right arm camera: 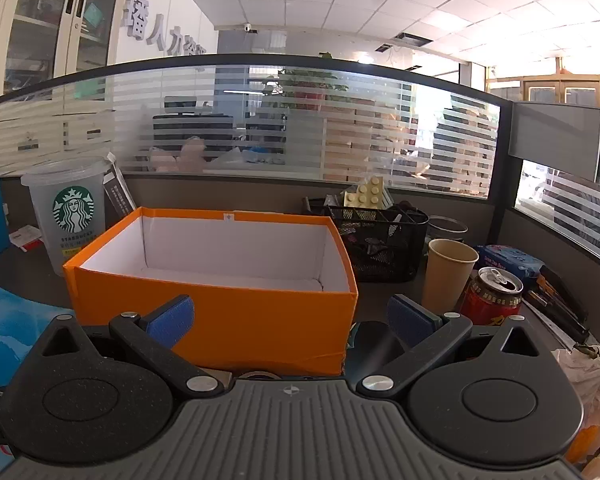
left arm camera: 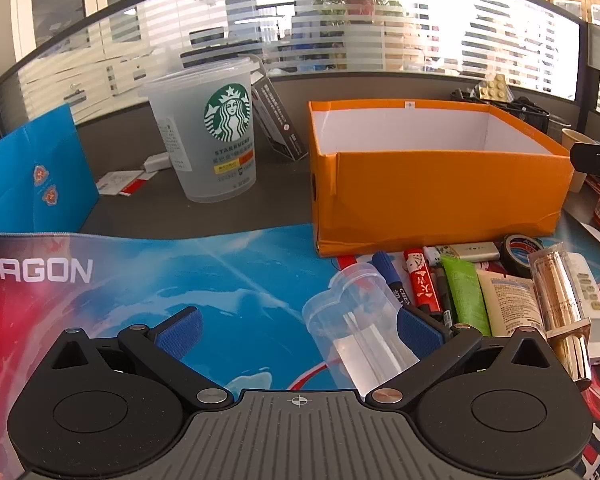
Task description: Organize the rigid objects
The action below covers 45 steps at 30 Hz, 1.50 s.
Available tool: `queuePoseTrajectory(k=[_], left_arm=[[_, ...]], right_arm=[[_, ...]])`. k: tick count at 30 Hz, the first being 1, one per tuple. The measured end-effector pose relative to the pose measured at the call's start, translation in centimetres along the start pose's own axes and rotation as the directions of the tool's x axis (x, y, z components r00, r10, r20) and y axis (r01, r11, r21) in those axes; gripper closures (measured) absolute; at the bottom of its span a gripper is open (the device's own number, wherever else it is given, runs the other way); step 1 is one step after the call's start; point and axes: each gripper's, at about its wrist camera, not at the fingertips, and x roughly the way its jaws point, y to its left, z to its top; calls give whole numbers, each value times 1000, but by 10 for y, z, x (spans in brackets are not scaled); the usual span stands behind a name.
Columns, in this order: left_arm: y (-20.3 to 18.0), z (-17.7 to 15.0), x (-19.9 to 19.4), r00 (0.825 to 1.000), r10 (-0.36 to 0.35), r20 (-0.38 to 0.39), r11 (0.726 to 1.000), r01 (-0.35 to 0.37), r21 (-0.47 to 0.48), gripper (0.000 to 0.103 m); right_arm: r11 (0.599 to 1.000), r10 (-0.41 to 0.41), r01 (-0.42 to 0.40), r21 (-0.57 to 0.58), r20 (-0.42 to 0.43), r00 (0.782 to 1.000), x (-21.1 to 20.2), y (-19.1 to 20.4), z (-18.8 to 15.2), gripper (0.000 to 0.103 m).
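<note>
An empty orange box [left arm camera: 440, 196] with a white inside stands on the desk; the right wrist view shows it close ahead [right arm camera: 220, 320]. In front of it lies a row of small items: a clear plastic cup [left arm camera: 352, 320] on its side, a blue marker [left arm camera: 390, 276], a red lighter [left arm camera: 422, 282], a green tube [left arm camera: 466, 292], a white tube [left arm camera: 510, 304], a gold cylinder [left arm camera: 560, 300], a roll of black tape [left arm camera: 520, 250] and a white remote [left arm camera: 594, 304]. My left gripper [left arm camera: 298, 330] is open over the mat, with the clear cup by its right finger. My right gripper [right arm camera: 290, 316] is open and holds nothing.
A large frosted Starbucks cup [left arm camera: 208, 136] stands left of the box, with a blue paper bag [left arm camera: 36, 176] further left. Right of the box are a black mesh organiser [right arm camera: 380, 240], a paper cup [right arm camera: 448, 276] and a red can [right arm camera: 492, 296]. A glass partition runs along the desk's far side.
</note>
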Motion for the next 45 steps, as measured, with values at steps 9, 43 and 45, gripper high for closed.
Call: queuePoseTrajectory(k=[9, 43, 45], left_arm=[[1, 0, -3, 1000, 5, 16, 1000, -5, -7, 0], [16, -5, -5, 999, 26, 21, 1000, -26, -16, 0], [17, -8, -9, 999, 17, 29, 1000, -17, -2, 0]], right_arm=[[1000, -4, 4, -11, -11, 1000, 4, 3, -1, 0], [997, 75, -74, 30, -42, 996, 7, -10, -17, 0], [992, 116, -114, 55, -41, 992, 3, -21, -26, 0]])
